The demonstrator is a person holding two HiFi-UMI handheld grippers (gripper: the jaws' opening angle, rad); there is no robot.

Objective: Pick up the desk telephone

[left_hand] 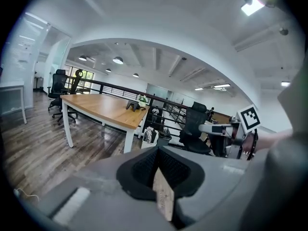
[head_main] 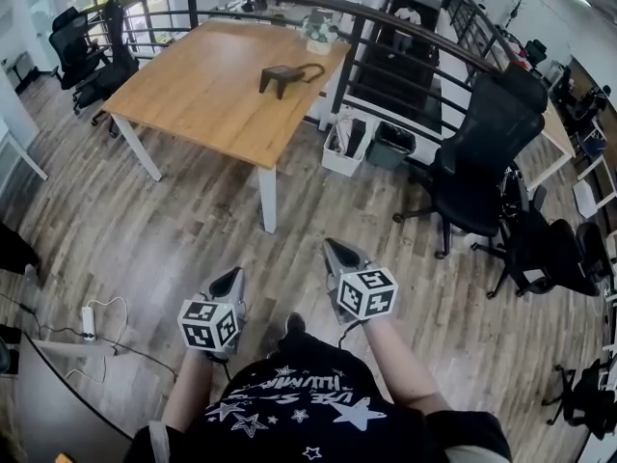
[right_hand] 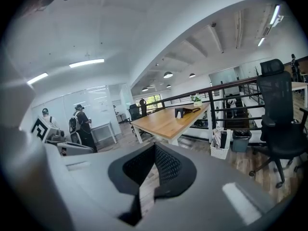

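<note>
Nothing is done yet: the left gripper (head_main: 229, 283) and right gripper (head_main: 339, 258) are hanging closed and empty, well apart from the desk telephone (head_main: 286, 77) sitting on the counter (head_main: 202, 99).

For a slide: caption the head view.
Left gripper and right gripper, both shut, far from the desk telephone on the table.

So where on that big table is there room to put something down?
Most of the wooden table is bare: everything left of the telephone, out to the corner by the black chairs. The far right corner is busier, with the telephone and a small plant. On the floor, a white basket and bin crowd the table's right end.
</note>
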